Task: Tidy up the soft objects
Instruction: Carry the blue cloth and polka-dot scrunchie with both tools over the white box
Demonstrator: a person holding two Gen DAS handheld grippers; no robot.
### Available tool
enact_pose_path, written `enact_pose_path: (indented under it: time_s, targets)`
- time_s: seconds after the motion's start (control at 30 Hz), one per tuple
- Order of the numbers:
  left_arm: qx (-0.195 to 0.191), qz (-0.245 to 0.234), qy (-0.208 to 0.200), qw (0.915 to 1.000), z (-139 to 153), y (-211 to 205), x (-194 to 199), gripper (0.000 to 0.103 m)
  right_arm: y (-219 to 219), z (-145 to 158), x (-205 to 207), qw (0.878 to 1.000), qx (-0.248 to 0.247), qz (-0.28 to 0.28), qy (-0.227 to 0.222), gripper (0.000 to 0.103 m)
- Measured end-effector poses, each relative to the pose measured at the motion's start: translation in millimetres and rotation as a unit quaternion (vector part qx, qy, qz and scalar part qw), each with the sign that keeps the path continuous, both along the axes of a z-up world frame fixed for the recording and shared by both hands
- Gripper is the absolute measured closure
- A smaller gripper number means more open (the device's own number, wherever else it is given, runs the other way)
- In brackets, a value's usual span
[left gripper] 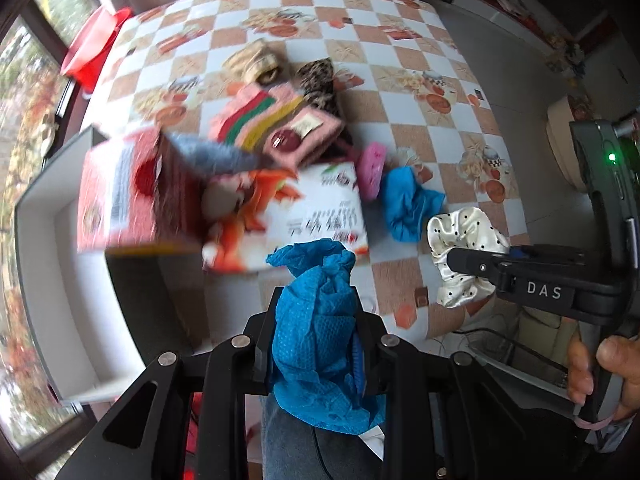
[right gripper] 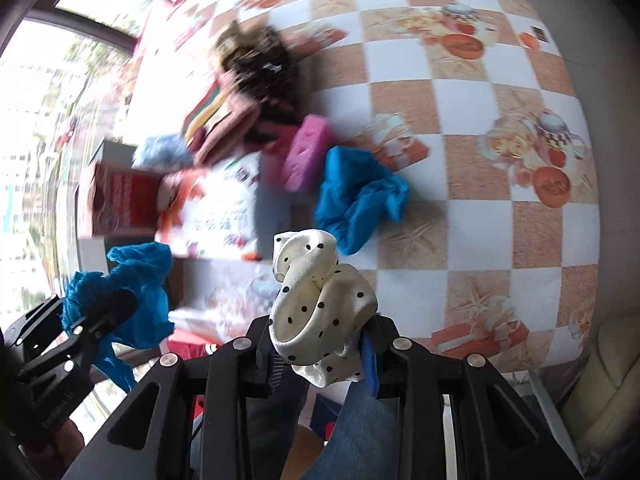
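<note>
My left gripper [left gripper: 316, 320] is shut on a crumpled blue cloth [left gripper: 316, 340] and holds it above the table's near edge; it also shows in the right wrist view [right gripper: 132, 292]. My right gripper [right gripper: 320, 336] is shut on a cream polka-dot scrunchie [right gripper: 320, 304], also seen in the left wrist view [left gripper: 464, 252]. A second blue cloth [left gripper: 408, 204] lies on the checked table [left gripper: 420, 80], also in the right wrist view [right gripper: 356, 196]. A pink sponge [left gripper: 370, 168], a pink striped knit piece [left gripper: 276, 124] and a leopard-print piece [left gripper: 320, 84] lie nearby.
An open cardboard box [left gripper: 224, 200] with red and white flaps stands at the table's near left, holding soft items. A beige knit item [left gripper: 256, 62] lies farther back. A red stool [left gripper: 96, 48] stands at the far left by the window.
</note>
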State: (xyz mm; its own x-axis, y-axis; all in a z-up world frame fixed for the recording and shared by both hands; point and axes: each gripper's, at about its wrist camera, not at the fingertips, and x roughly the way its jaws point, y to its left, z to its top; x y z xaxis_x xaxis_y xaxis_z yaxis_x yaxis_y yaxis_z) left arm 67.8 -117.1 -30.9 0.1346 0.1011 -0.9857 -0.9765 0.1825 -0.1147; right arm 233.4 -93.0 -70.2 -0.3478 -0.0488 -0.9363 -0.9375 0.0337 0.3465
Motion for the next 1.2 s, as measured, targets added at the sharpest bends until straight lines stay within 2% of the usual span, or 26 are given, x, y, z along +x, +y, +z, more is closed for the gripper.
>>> enact_pose_path:
  time_s: [0.13,0.37,0.53,0.7,0.97,1.2]
  targets:
    - [-0.004,0.022,-0.005,0.9997,0.9,-14.6,-15.9,0.073,-3.8,3.1,-18.4,1.0,-0.003,0.022,0.002,0.07]
    - [0.022,0.027,-0.008,0.9994,11.7,-26.1,-49.1,0.073,-10.2,8.1,-63.0,0.999,0.007,0.039,0.003,0.07]
    - [0.046,0.018,-0.018,0.9986,23.7,-34.9,-91.2,0.073,-17.2,11.0,-108.4,0.999,0.009,0.044,0.007,0.07]
    - [0.068,0.03,-0.027,0.9969,35.4,-37.3,-137.4,0.073,-19.4,27.9,-156.0,0.996,0.03,0.082,0.001,0.07]
    - [0.08,0.079,-0.039,0.9929,33.6,-44.7,-199.3,0.073,-21.2,51.9,-226.2,0.985,0.068,0.156,-0.006,0.07]
    - [0.08,0.121,-0.032,0.9889,25.2,-48.5,-248.1,0.073,-17.4,63.6,-282.1,0.972,0.095,0.216,-0.009,0.07]
